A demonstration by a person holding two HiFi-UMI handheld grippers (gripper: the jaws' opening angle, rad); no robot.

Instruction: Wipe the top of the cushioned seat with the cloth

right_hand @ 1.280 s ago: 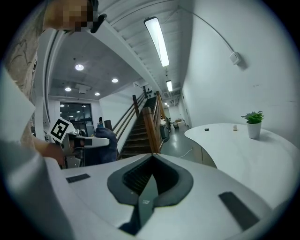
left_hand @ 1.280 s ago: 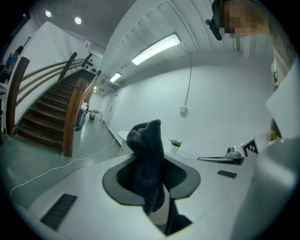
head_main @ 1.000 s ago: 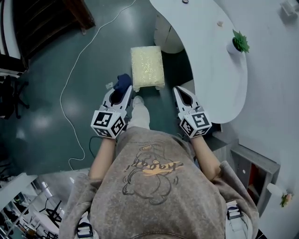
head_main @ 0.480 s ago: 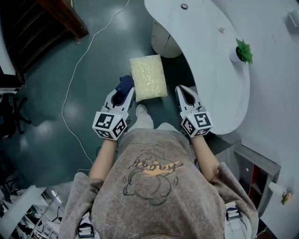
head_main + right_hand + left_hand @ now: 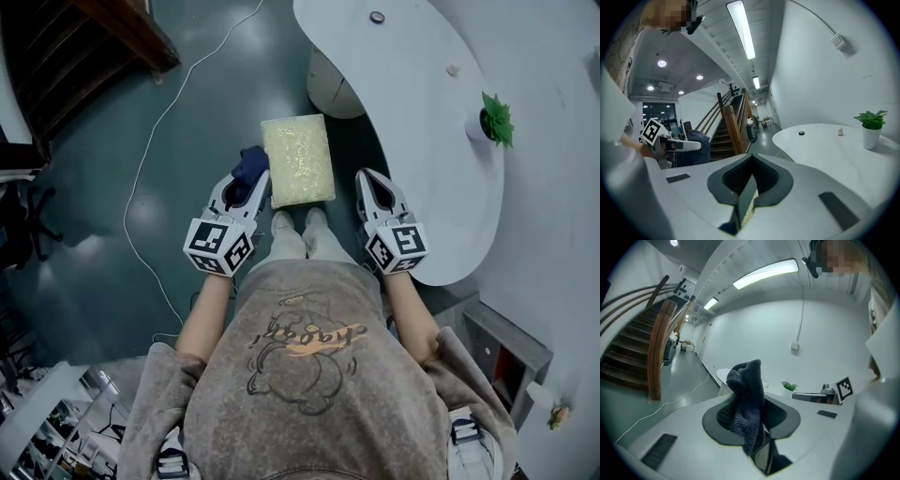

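Head view gives the relation best. The cushioned seat (image 5: 298, 159) stands on the floor (image 5: 112, 216) ahead of the person, between the two tongs and a little forward of both. It is a rectangle. Its long side runs straight away from the person, so a wipe along its length goes forward and back, not sideways.

The left tongs (image 5: 251, 180) are clamped on the dark blue cloth (image 5: 249, 163), which sticks up out of the tips. In the left gripper view the cloth (image 5: 745, 399) fills the space between the jaws and hangs over them. These tongs are just beside the near left corner of the seat. I cannot tell whether the cloth touches the seat, because the seat is probably lower than the tongs.

The right tongs (image 5: 368, 180) are closed together with nothing between them. They hang to the right of the seat's near right corner, slightly farther from it, beside the edge of the white counter (image 5: 422, 103).

So the left tongs are nearer and carry the cloth. I judge that the wiping is not yet begun. The coming move asks these tongs to go to their right and downward until the cloth lies on the top, then forward along the long side.
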